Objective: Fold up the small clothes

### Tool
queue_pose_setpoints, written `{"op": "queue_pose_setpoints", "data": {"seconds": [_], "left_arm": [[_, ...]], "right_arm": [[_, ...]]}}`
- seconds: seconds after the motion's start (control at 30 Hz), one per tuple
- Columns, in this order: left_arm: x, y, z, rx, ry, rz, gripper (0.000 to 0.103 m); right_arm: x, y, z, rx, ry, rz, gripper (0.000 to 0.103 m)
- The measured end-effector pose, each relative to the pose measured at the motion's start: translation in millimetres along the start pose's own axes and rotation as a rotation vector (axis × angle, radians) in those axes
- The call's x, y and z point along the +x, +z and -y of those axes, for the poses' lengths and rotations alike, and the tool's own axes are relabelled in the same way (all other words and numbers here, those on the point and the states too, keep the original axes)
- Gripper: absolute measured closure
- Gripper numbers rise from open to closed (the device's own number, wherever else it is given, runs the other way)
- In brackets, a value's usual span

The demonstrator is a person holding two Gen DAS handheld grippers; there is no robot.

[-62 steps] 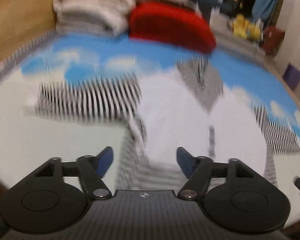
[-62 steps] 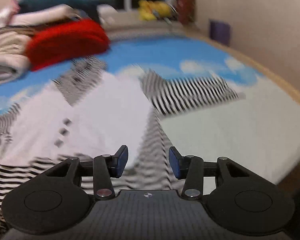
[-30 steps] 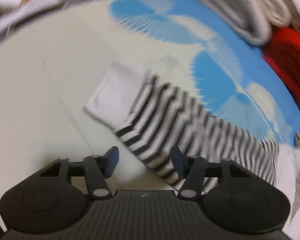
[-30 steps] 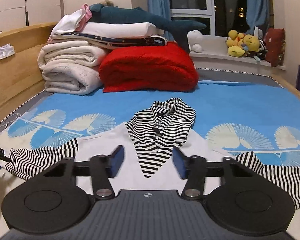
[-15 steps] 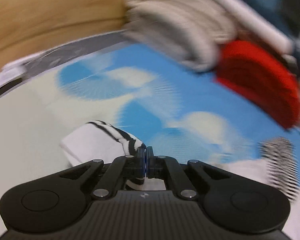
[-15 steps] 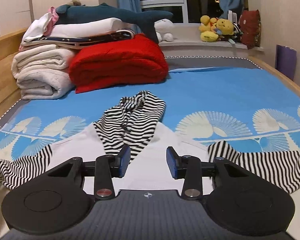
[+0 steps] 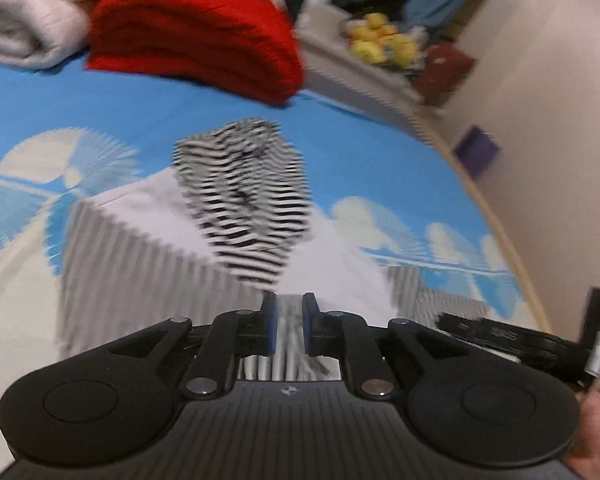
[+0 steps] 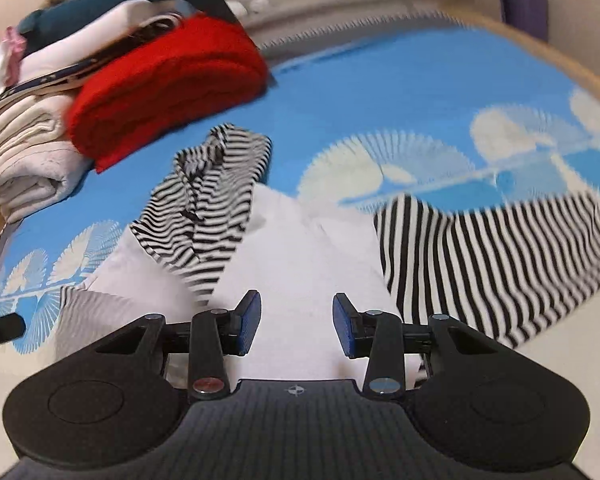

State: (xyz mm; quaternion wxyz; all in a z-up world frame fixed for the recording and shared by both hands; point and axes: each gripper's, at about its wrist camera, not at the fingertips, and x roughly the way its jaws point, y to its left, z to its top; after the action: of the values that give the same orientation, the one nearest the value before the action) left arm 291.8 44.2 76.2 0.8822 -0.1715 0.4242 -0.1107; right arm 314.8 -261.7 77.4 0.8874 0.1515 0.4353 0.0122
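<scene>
A small white garment with black-and-white striped hood and sleeves lies on the bed (image 8: pixel 300 256). Its striped hood (image 7: pixel 248 208) points away from me, also in the right wrist view (image 8: pixel 208 208). My left gripper (image 7: pixel 288 326) has its jaws a narrow gap apart, with blurred striped sleeve fabric (image 7: pixel 288 344) between them; the sleeve is drawn over the white body. My right gripper (image 8: pixel 296 324) is open and empty above the white body. The right striped sleeve (image 8: pixel 500 256) lies spread to the right. The right gripper's body shows at the left wrist view's right edge (image 7: pixel 540 340).
A red folded blanket (image 8: pixel 168 80) and a stack of white bedding (image 8: pixel 24 148) lie at the far left of the blue patterned bedsheet (image 8: pixel 380 92). Plush toys (image 7: pixel 384 44) sit on the windowsill. A wall and wooden bed edge (image 7: pixel 500 216) run along the right.
My left gripper, shut on the left sleeve's end half a second ago, has swung right and carried the sleeve over the garment's body; its jaws have parted slightly. My right gripper opened wider and tilted down.
</scene>
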Motion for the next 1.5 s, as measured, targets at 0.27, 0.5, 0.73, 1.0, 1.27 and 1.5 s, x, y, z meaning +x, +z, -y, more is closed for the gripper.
{"op": "queue_pose_setpoints", "data": {"seconds": [0.27, 0.5, 0.73, 1.0, 1.27, 1.5], "left_arm": [[26, 14, -58, -0.109, 0.229, -0.1, 0.09], [31, 13, -63, -0.063, 0.275, -0.127, 0.083], [44, 14, -58, -0.022, 0.288, -0.125, 0.082], [44, 17, -59, -0.011, 0.292, -0.118, 0.082], [46, 14, -56, 0.003, 0.292, -0.128, 0.082], [55, 9, -62, -0.019, 0.279, -0.155, 0.082]], "right_arm": [[48, -19, -2, 0.124, 0.005, -0.148, 0.061], [100, -43, 5, 0.341, -0.049, -0.289, 0.061], [117, -47, -2, 0.314, -0.107, -0.264, 0.094], [74, -23, -22, 0.198, -0.067, 0.002, 0.098], [86, -26, 18, 0.315, -0.251, -0.1, 0.096], [77, -20, 10, 0.238, -0.065, -0.01, 0.089]]}}
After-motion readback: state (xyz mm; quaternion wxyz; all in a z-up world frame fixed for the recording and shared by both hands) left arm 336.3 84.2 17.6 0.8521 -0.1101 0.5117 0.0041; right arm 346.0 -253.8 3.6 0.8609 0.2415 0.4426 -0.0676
